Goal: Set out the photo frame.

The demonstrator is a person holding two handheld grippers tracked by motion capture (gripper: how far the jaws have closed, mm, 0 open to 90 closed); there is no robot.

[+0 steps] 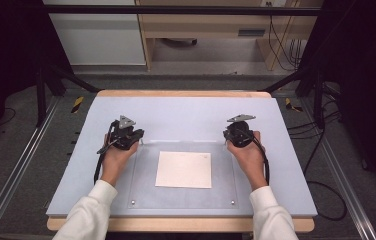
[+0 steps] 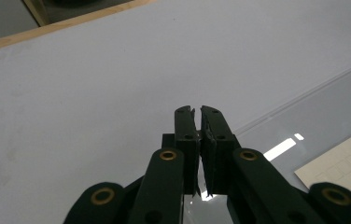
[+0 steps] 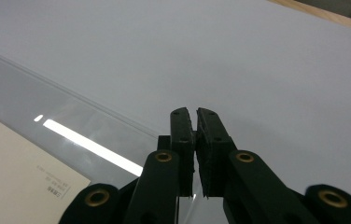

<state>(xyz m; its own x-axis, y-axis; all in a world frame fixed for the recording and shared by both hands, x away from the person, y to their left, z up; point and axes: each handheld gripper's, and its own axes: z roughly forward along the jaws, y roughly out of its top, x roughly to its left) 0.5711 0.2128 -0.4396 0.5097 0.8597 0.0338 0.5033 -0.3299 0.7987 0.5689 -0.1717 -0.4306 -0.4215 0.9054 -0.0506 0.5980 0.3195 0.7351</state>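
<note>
Nearest the person, a sheet of paper [image 1: 183, 169] lies flat under a clear plate [image 1: 146, 190], which rests on the bench [image 1: 186, 115] and is pinned by two small studs along its near edge. The paper sits in the middle of the plate, well apart from both grippers. Nothing here is a container, so nothing holds anything; the plate merely covers the sheet.

Farther out, at the plate's far corners, each hand holds a gripper. The left gripper [image 1: 137, 136] sits at the far left corner; in the left gripper view its jaws are pressed together, and whether the plate's thin edge is caught between them cannot be told. The right gripper [image 1: 228, 136] sits at the far right corner, its jaws likewise closed tight, with the same doubt.

Judging by this, the work looks to be at its start: both grippers are placed at the corners, the plate is not yet lifted, and the paper beneath is untouched.
</note>
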